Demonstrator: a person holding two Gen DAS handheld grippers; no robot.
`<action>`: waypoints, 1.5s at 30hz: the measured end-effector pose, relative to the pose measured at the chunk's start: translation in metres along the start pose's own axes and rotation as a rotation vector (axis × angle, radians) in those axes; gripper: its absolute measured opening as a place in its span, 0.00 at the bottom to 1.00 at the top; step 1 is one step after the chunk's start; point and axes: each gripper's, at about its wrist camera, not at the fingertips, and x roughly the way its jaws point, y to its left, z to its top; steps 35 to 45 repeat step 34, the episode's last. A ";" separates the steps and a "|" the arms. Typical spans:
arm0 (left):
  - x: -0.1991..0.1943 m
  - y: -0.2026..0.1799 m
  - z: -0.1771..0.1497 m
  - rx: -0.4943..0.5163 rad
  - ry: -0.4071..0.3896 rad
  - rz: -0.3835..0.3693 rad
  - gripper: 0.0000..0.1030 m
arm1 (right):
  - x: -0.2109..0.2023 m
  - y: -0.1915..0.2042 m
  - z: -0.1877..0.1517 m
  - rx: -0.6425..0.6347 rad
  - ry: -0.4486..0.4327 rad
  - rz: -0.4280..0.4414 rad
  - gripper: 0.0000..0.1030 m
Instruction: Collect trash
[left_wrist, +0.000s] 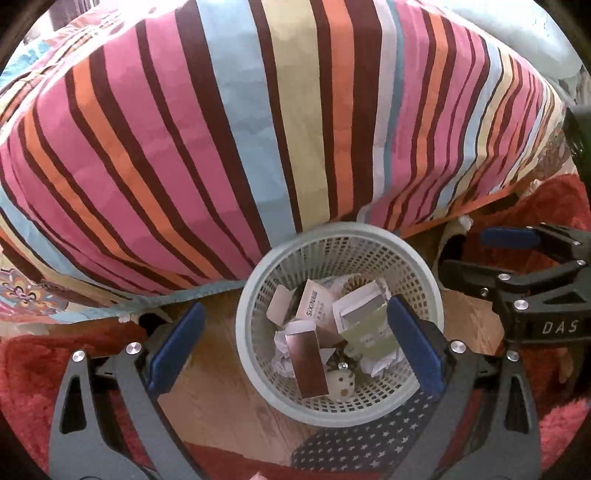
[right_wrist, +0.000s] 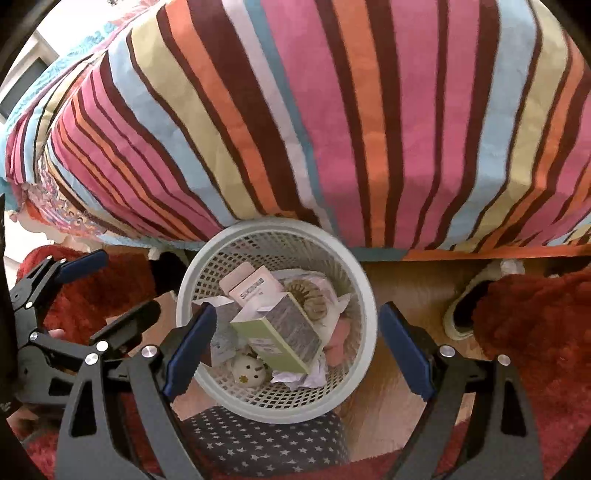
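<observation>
A pale green mesh waste basket (left_wrist: 255, 354) (right_wrist: 365, 295) stands on the wooden floor against the bed. Inside it lie a pink box (left_wrist: 314, 306) (right_wrist: 255, 286), a green carton (left_wrist: 369, 336) (right_wrist: 280, 343), a copper-coloured box (left_wrist: 308, 363), crumpled paper (right_wrist: 299, 376) and a small white round toy (left_wrist: 341, 384). My left gripper (left_wrist: 295, 345) (right_wrist: 107, 295) hangs above the basket, open, its blue pads empty. My right gripper (right_wrist: 297, 352) (left_wrist: 491, 254) hovers over the same basket, open, holding nothing. The two grippers are side by side.
A bed with a striped cover (left_wrist: 258, 129) (right_wrist: 351, 110) overhangs the far side of the basket. A red shaggy rug (right_wrist: 535, 332) (left_wrist: 33, 369) lies on both sides. A slipper (right_wrist: 458, 314) sits on the wooden floor (right_wrist: 373, 406). Navy star-patterned cloth (right_wrist: 266, 443) lies in front.
</observation>
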 end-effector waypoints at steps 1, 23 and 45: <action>-0.002 0.001 0.001 -0.007 -0.007 0.005 0.93 | -0.003 0.000 0.000 0.000 -0.006 -0.008 0.83; -0.006 0.000 0.003 -0.002 -0.032 0.091 0.93 | -0.004 -0.004 0.000 0.021 -0.011 -0.040 0.83; -0.002 -0.004 0.000 0.019 -0.004 0.072 0.93 | -0.005 -0.006 0.001 0.027 -0.015 -0.043 0.83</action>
